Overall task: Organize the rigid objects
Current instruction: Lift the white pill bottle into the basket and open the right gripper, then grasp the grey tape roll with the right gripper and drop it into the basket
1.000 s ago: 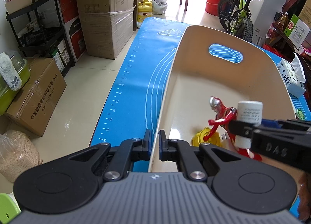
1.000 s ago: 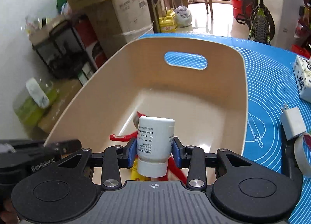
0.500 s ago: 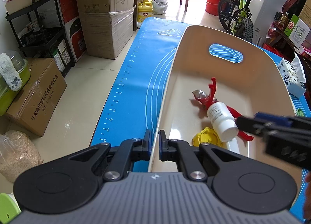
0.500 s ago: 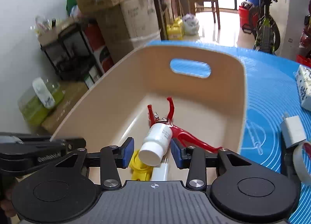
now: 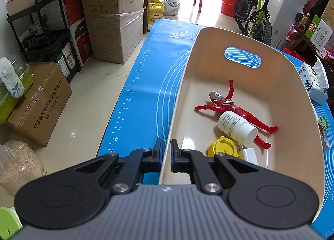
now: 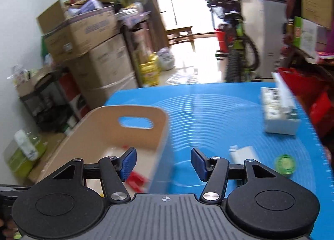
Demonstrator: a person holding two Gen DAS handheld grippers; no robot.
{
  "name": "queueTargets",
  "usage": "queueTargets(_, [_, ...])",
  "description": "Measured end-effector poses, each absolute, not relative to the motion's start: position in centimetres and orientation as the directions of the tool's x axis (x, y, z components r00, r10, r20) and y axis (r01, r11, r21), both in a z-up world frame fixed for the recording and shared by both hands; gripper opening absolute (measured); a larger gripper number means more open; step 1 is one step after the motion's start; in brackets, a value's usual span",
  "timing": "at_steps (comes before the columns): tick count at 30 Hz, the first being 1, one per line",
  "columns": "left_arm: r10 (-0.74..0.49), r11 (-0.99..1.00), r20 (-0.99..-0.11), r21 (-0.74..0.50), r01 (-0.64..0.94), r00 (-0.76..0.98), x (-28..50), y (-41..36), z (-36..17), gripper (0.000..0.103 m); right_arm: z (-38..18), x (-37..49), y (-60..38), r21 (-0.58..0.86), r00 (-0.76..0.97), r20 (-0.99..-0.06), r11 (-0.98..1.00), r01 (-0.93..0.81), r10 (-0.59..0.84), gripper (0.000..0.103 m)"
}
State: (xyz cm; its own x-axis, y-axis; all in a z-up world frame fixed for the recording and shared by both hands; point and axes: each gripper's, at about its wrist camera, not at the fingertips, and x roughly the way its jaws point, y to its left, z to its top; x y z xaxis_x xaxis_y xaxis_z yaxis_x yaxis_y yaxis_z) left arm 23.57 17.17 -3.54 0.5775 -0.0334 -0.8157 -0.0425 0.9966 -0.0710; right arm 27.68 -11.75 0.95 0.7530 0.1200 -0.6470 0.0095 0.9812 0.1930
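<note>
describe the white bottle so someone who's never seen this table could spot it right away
Find the beige bin with a handle cutout on the blue mat. Inside, the white bottle lies on its side across a red toy figure, the only labelled cylinder there.

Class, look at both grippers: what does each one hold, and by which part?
The left gripper is shut on the beige bin, pinching its near side wall at the rim. The right gripper holds nothing; its jaws are opening.

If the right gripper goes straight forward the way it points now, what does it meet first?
Probably the bare blue mat, just right of the beige bin. The right gripper is opening, nothing between its jaws. Blur leaves depth unsure.
</note>
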Motion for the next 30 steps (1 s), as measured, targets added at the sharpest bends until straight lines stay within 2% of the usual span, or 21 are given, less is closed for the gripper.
queueTargets(11, [-0.032, 0.997, -0.816, -0.069, -0.043, 0.577, 23.6, 17.2, -3.5, 0.009, -4.5, 28.4, -18.4, 0.062, 0.663, -0.747, 0.988, 0.138, -0.046, 0.066])
queueTargets(20, [-0.031, 0.997, -0.816, -0.069, -0.043, 0.577, 23.6, 17.3, -3.5, 0.009, -8.1, 29.3, -20.8, 0.109, 0.595, -0.804, 0.983, 0.146, 0.001, 0.065])
queueTargets(22, [-0.03, 0.997, -0.816, -0.066, -0.043, 0.577, 23.6, 17.3, -3.5, 0.009, -8.7, 29.5, -20.7, 0.102, 0.584, -0.812, 0.984, 0.148, -0.003, 0.062])
queueTargets(24, [-0.028, 0.997, -0.816, -0.064, -0.042, 0.577, 23.6, 17.4, -3.5, 0.009, -9.1, 29.5, -20.5, 0.111, 0.577, -0.817, 0.984, 0.138, 0.011, 0.052])
queueTargets(27, [-0.028, 0.997, -0.816, -0.064, -0.043, 0.577, 23.5, 17.5, -3.5, 0.009, -9.6, 29.7, -19.9, 0.096, 0.57, -0.821, 0.988, 0.118, 0.011, 0.047])
queueTargets(28, [-0.027, 0.997, -0.816, -0.063, -0.042, 0.577, 23.5, 17.4, -3.5, 0.009, -9.7, 29.8, -19.7, 0.096, 0.57, -0.821, 0.99, 0.107, 0.018, 0.042])
queueTargets(29, [-0.027, 0.997, -0.816, -0.063, -0.042, 0.577, 23.5, 17.5, -3.5, 0.009, -9.9, 29.8, -19.5, 0.094, 0.568, -0.823, 0.99, 0.101, 0.02, 0.031])
queueTargets(30, [-0.027, 0.997, -0.816, -0.064, -0.043, 0.577, 23.5, 17.5, -3.5, 0.009, -9.9, 29.8, -19.4, 0.083, 0.571, -0.821, 0.992, 0.098, 0.012, 0.03])
